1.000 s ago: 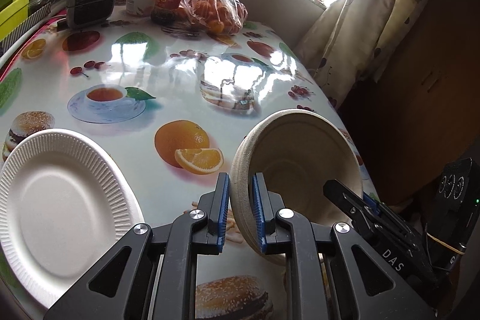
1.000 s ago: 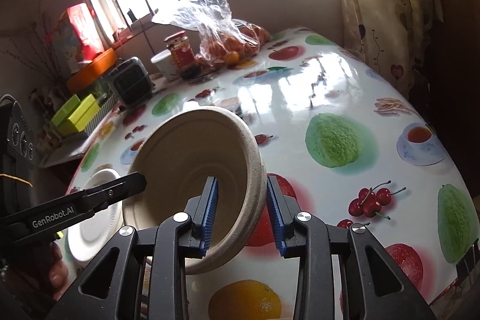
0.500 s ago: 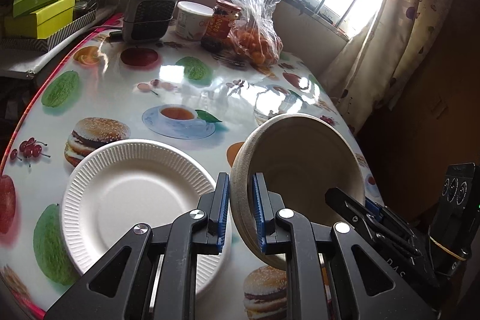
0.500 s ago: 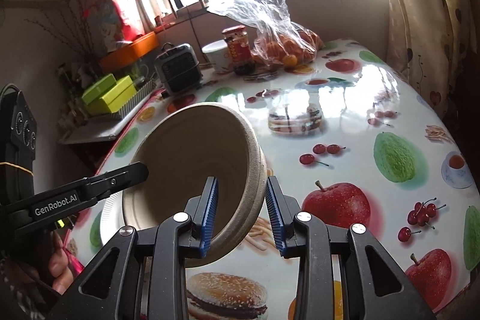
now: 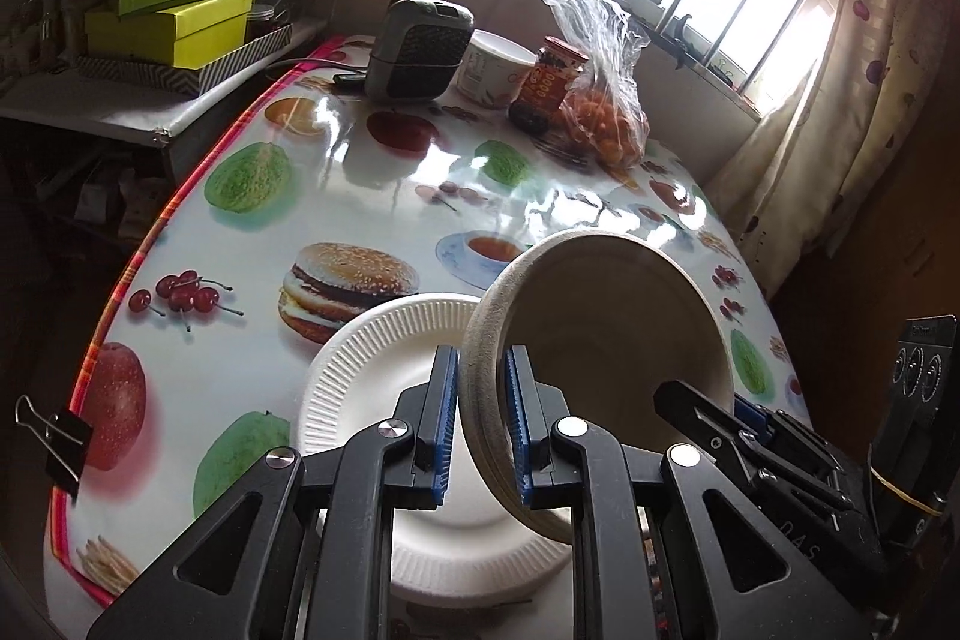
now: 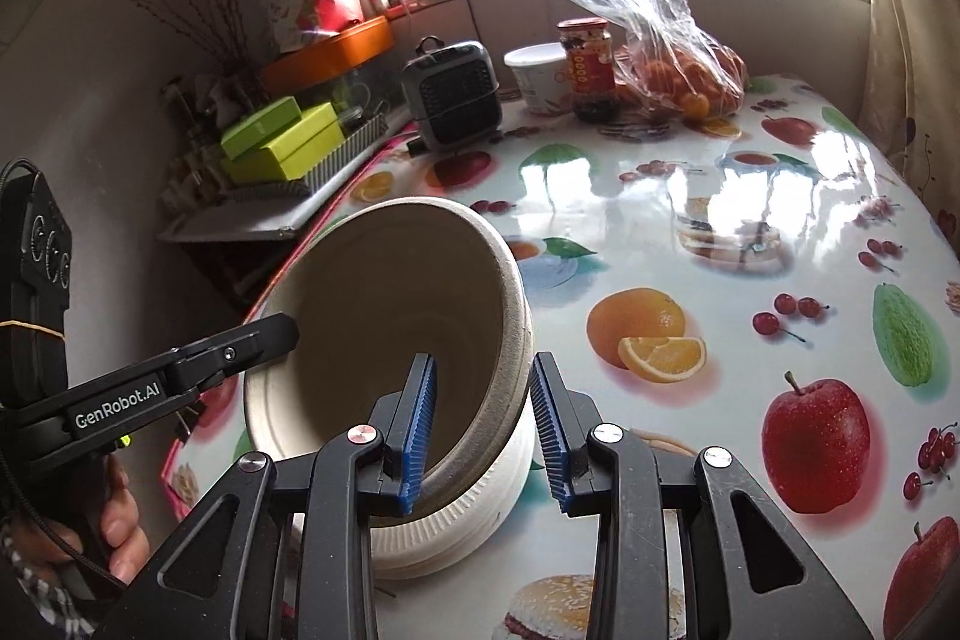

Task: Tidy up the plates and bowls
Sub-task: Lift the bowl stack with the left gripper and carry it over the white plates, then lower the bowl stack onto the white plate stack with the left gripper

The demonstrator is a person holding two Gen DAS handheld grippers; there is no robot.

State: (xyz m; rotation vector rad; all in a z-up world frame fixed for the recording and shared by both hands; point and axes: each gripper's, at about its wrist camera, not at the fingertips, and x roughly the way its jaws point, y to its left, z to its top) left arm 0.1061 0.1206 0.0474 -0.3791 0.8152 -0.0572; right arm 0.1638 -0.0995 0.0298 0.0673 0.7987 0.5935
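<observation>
Left gripper (image 5: 480, 421) clamped on near-left rim of beige bowl (image 5: 606, 334), tilted and held above white paper plate (image 5: 384, 370) on fruit-print table (image 5: 360, 184). Right gripper (image 6: 483, 421) clamped on bowl's opposite rim, right of plate's centre.

What we count on the table

We see one beige fibre bowl (image 5: 606, 340), one white ribbed paper plate (image 5: 372, 376), one red-lidded jar (image 5: 547, 79), two green boxes (image 5: 168, 13).
</observation>
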